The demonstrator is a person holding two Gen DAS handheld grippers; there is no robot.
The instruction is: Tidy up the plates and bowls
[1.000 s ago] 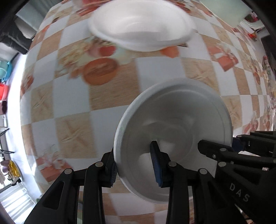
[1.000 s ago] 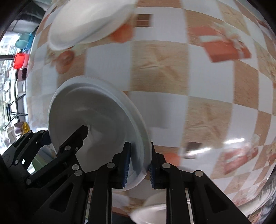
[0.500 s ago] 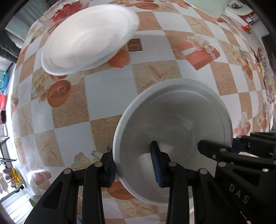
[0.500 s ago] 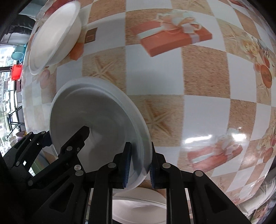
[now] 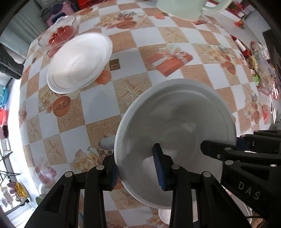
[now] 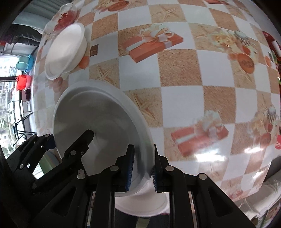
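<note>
Both grippers pinch one white foam plate (image 5: 175, 122) by opposite rim edges, held tilted above the checkered glossy vinyl tablecloth (image 6: 193, 70). Left gripper (image 5: 137, 166): blue ribbed pads clamped on the near-left rim, one pad on the inside face, one behind. Right gripper (image 6: 142, 168): pads squeezed on the right rim the same way.

Risks from here:
- Thin foam rim, two opposed grips. If the hands drift apart or twist, the rim will likely crack or tear (foam looks soft, matte, no stiffness to spare).
- Plate is tilted steeply; if one side releases first, it will likely swing on the other pinch and slip out.
- Another white foam dish (image 6: 140, 205) sits directly beneath, partly hidden by the fingers; a blind lowering could land off-centre and skid on the shiny cloth.

Shapes and materials, outward: the held plate is round and shallow, with a stepped rim ring and a flat centre. Tablecloth is smooth, reflective, printed with tan starfish squares and red gift boxes. Further off, a stack of white foam bowls (image 5: 79, 63), deeper profile with a rolled lip, rests flat, well apart from the plate. Just behind it is a clear glass bowl of red fruit (image 5: 59, 32), touching or nearly so; cannot tell which. At the far edge stands a pale green rounded container (image 5: 180, 8), only its base in view.
</note>
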